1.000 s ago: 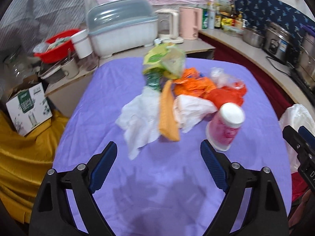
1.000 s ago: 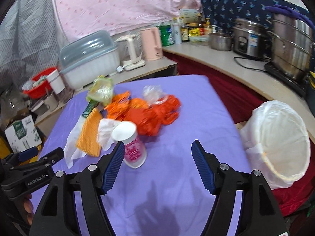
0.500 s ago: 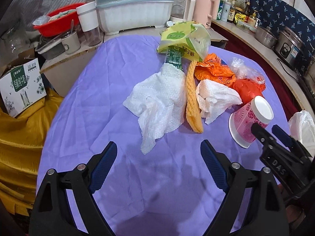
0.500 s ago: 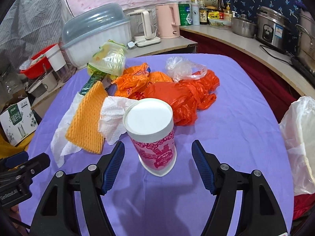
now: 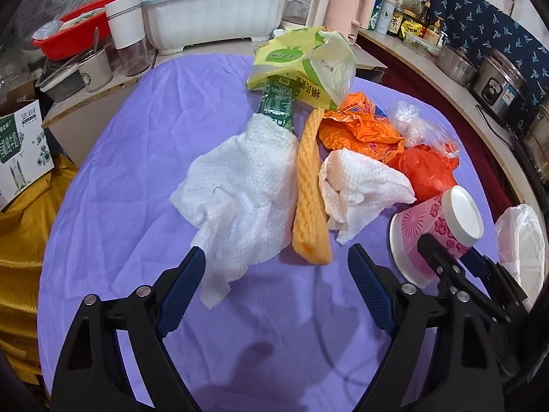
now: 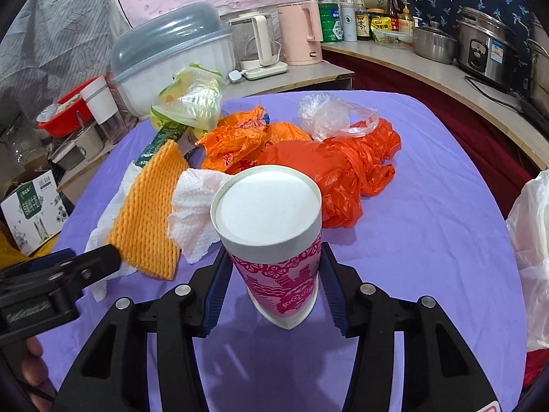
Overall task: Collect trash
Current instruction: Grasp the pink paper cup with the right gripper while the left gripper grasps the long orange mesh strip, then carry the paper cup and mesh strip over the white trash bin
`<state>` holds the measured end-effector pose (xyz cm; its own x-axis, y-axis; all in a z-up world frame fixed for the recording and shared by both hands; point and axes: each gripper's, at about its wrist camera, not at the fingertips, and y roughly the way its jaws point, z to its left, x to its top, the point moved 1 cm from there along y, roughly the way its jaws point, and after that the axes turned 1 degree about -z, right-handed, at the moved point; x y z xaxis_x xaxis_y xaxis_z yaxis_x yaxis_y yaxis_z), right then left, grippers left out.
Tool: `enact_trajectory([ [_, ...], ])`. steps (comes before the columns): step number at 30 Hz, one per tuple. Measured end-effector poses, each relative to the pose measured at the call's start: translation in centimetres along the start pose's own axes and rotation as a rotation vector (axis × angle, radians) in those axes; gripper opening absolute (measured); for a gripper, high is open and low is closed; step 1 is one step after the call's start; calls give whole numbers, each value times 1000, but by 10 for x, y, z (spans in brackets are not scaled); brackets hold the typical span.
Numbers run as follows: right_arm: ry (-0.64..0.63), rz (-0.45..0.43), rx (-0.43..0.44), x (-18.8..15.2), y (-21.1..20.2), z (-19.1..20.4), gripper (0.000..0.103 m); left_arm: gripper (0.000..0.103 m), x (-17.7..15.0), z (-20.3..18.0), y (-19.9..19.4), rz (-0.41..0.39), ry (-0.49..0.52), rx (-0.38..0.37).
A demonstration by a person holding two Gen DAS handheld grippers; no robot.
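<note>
An upside-down pink-patterned paper cup (image 6: 274, 267) stands on the purple tablecloth (image 6: 429, 240). My right gripper (image 6: 274, 274) is closing on it, both pads pressing its sides and the rim pinched. The left wrist view shows the cup (image 5: 435, 219) at the right, in the right gripper (image 5: 453, 254). My left gripper (image 5: 278, 290) is open, its jaws narrowing a little, low over the cloth. The tail of a white paper towel (image 5: 240, 185) lies between its fingers, untouched. Beyond lie an orange foam net (image 5: 308, 185), a second towel (image 5: 360, 185), orange bags (image 5: 360, 130) and a green-yellow packet (image 5: 302, 58).
A bin lined with a white bag (image 6: 532, 240) stands off the table's right edge. Behind the table are a covered dish rack (image 6: 171, 55), kettles (image 6: 302, 34) and a red basin (image 5: 75, 34). Cookers (image 6: 487, 48) line the right counter. A cardboard box (image 5: 20, 151) sits at the left.
My right gripper came down and forward around the cup, and its jaws narrowed onto it. My left gripper moved lower and closer to the white towel, its jaws slightly narrower.
</note>
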<state>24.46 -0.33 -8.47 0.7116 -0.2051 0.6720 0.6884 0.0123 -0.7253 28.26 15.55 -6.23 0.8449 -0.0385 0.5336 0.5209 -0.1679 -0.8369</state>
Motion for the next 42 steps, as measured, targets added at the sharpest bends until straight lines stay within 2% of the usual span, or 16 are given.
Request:
enact_trajectory([
  [7, 12, -21, 0, 2, -21, -9, 49, 56, 9, -11, 17, 16, 10, -10],
  [9, 16, -25, -4, 1, -26, -13, 49, 33, 8, -13, 20, 25, 18, -11],
  [12, 17, -29, -8, -1, -35, -17, 49, 12, 6, -15, 22, 40, 15, -12],
  [22, 36, -81, -18, -5, -74, -31, 49, 10, -2, -26, -24, -37, 32, -28],
  [29, 57, -146, -39, -1, -113, -47, 49, 10, -5, -46, -74, -104, 61, -83],
  [35, 101, -218, -83, 4, -153, -76, 49, 10, -10, -86, -114, -158, 135, -153],
  [42, 163, -283, -166, 2, -196, -127, 49, 10, -18, -159, -143, -186, 264, -259],
])
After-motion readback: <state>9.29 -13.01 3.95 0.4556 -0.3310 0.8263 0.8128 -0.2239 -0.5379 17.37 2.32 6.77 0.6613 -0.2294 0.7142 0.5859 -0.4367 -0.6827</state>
